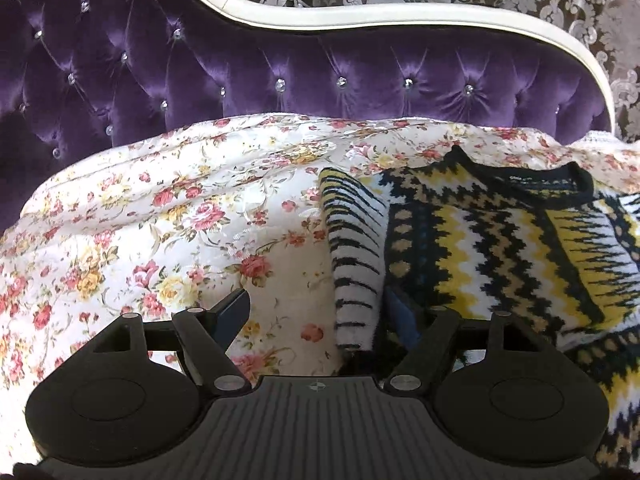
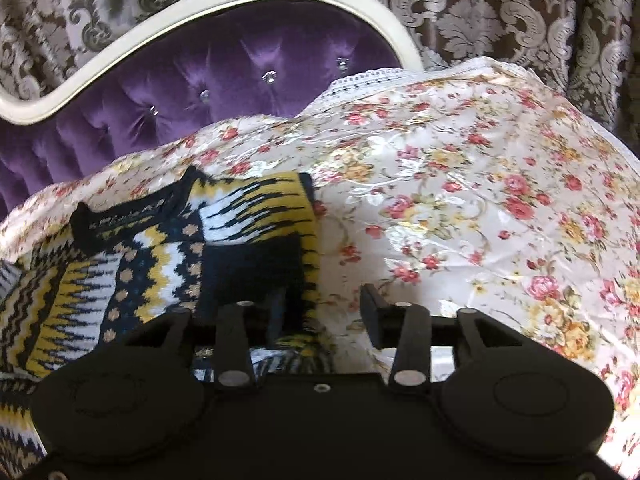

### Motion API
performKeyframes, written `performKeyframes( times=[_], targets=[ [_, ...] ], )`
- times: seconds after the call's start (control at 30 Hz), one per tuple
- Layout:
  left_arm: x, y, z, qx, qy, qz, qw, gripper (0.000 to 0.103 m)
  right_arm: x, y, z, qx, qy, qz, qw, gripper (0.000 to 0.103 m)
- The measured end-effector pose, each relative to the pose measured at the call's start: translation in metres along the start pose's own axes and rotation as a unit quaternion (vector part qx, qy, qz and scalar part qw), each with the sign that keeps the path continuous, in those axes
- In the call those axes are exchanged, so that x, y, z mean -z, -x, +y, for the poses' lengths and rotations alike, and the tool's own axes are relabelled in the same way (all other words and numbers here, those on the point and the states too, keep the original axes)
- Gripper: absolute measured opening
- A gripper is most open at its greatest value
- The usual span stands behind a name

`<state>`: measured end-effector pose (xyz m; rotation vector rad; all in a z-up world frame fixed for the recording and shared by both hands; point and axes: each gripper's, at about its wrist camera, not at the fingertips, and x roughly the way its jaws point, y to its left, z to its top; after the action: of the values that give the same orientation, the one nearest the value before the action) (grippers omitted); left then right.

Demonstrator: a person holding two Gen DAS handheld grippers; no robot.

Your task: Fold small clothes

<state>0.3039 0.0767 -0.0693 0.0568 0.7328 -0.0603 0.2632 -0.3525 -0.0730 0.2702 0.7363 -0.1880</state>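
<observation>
A knitted sweater [image 1: 492,240] in black, yellow and white zigzags lies on the floral bedspread [image 1: 160,220], black collar toward the headboard, both sleeves folded over its body. My left gripper [image 1: 320,312] is open at the sweater's left edge, its right finger tucked under the folded striped sleeve [image 1: 356,256]. The sweater also shows in the right wrist view [image 2: 160,256]. My right gripper [image 2: 324,312] is open at the sweater's right edge, its left finger under the knit and its right finger over the bedspread [image 2: 480,200].
A purple tufted headboard [image 1: 240,68] with a cream frame stands behind the bed. Patterned damask curtains [image 2: 520,12] hang behind it. A lace-edged corner of the bedspread [image 2: 372,78] rises at the back right.
</observation>
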Motion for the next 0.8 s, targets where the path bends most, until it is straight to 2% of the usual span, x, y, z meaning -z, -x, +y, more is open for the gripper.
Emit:
performKeyframes(
  times=[0.07,0.13,0.17,0.2,0.27,0.33,0.4,0.5,0.8],
  targets=[
    [0.000,0.004,0.003,0.006,0.014,-0.001,0.9999,0.073,-0.001,0.005,0.000,-0.002,-0.002,-0.012,1.000,0.055],
    [0.002,0.012,0.005,0.009,0.029,-0.007,0.9995,0.073,-0.002,0.009,0.000,-0.003,-0.004,-0.024,1.000,0.065],
    [0.003,0.018,0.006,0.009,0.034,-0.012,0.9993,0.073,-0.003,0.011,0.000,-0.006,-0.005,-0.030,1.000,0.075],
    [0.004,0.023,0.006,0.008,0.036,-0.016,0.9992,0.073,-0.003,0.014,0.001,-0.010,-0.006,-0.037,0.999,0.079],
    [0.007,0.034,0.005,0.008,0.034,-0.020,0.9992,0.074,-0.003,0.019,0.002,-0.016,-0.007,-0.044,0.999,0.079],
    [0.010,0.046,0.005,0.010,0.033,-0.020,0.9992,0.077,-0.003,0.024,0.005,-0.024,-0.009,-0.051,0.998,0.084],
    [0.014,0.058,0.005,0.014,0.035,-0.019,0.9991,0.078,-0.002,0.031,0.010,-0.032,-0.005,-0.061,0.998,0.096],
    [0.022,0.079,0.005,0.024,0.036,-0.021,0.9988,0.082,0.001,0.046,0.020,-0.040,0.009,-0.075,0.996,0.102],
    [0.049,0.142,-0.009,0.017,0.016,-0.027,0.9994,0.084,0.042,0.110,0.039,-0.074,0.039,-0.080,0.993,0.103]
  ],
)
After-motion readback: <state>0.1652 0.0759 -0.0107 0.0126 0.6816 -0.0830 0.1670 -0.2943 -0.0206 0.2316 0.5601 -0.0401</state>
